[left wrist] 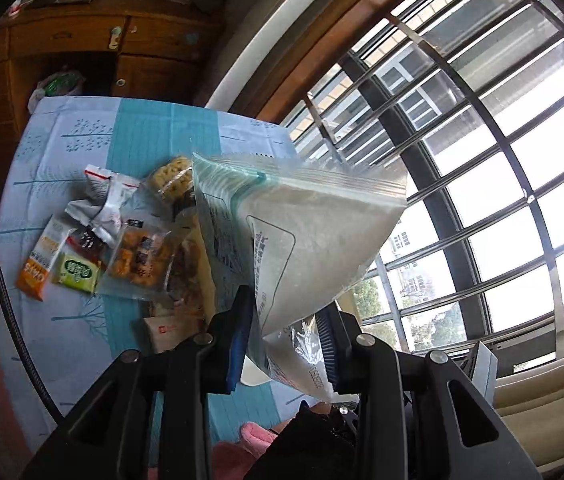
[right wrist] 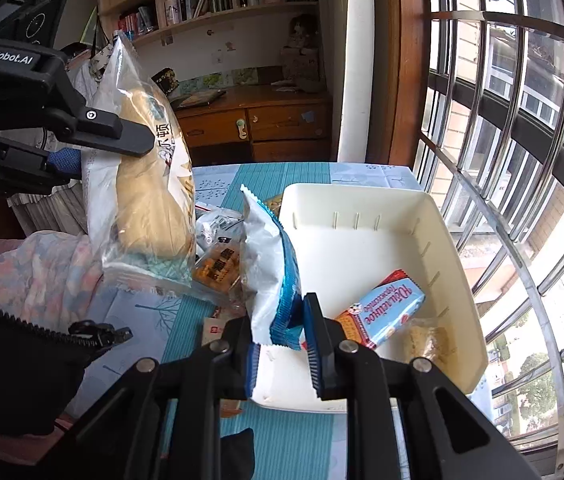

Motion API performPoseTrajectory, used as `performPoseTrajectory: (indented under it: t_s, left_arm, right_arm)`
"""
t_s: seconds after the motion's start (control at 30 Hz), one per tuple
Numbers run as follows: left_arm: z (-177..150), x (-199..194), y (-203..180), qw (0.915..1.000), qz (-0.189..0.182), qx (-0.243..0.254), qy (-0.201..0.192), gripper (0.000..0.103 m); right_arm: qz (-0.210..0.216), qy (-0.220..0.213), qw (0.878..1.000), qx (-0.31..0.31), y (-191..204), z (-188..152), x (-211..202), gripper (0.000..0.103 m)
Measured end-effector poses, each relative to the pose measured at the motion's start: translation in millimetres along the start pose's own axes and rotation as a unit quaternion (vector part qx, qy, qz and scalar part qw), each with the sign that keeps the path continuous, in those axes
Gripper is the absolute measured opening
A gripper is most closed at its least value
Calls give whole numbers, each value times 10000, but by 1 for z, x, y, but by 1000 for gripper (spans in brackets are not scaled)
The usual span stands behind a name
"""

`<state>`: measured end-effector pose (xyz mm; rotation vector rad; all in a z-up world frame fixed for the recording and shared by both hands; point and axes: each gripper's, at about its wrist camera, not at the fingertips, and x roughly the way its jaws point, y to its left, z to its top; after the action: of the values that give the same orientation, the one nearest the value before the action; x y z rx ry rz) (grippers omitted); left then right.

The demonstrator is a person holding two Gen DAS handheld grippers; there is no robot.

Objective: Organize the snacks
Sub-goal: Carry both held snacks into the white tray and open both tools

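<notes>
above the blue tablecloth (right wrist: pixel 282 432), the left gripper (right wrist: pixel 93 148) clamps a bread packet (right wrist: pixel 149 184), tilted down. the right gripper (right wrist: pixel 282 356) pinches a blue-edged snack pouch (right wrist: pixel 269 272) beside the white bin (right wrist: pixel 454 248), near the barred window (right wrist: pixel 522 120).

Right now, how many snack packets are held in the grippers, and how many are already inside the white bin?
Held in grippers: 2, a bread bag in the left gripper and a blue-edged packet in the right gripper
Inside the white bin: 2, a light blue box and a clear cracker packet
Total: 4
</notes>
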<state>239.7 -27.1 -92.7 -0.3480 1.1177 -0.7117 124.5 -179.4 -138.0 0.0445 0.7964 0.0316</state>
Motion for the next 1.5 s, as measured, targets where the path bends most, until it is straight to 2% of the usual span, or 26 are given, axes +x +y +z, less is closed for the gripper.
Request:
performPoseTrajectory:
  t_s: [0.27, 0.4, 0.5, 0.53, 0.6, 0.63, 0.8, 1.0, 1.2, 1.5]
  left_arm:
    - [-2, 33, -41, 9998, -189, 107, -30, 30]
    - [-1, 53, -53, 9999, -148, 9, -42, 31]
    - [-1, 67, -59, 9999, 15, -107, -131, 32]
    - [0, 70, -61, 9997, 55, -123, -203, 34]
    - [1, 73, -65, 9992, 121, -151, -337, 47]
    - [1, 74, -67, 9990, 162, -164, -391, 51]
    - [1, 76, -71, 9973, 386, -270, -571, 52]
    - [-3, 69, -65, 9940, 799, -386, -640, 52]
    - [-6, 59, -57, 9915, 1031, -436, -664, 52]
    - [-13, 31, -39, 9878, 1327, -459, -675, 52]
  right_arm:
    - [-55, 50, 9995, -315, -40, 8, -2, 20]
    - [-67, 90, 9987, -491, -60, 11, 0, 20]
    - [-39, 109, 9982, -592, -76, 11, 0, 20]
    - [-13, 126, 9979, -633, -81, 10, 1, 20]
    - [55, 184, 9973, -715, -91, 10, 3, 20]
    - [73, 208, 9969, -750, -95, 9, 4, 21]
    - [169, 231, 9960, -844, -114, 11, 9, 22]
    - [423, 248, 9943, -952, -118, 14, 17, 23]
    - [628, 260, 9923, -1034, -109, 16, 21, 23]
    - [716, 278, 9923, -975, -89, 19, 25, 23]
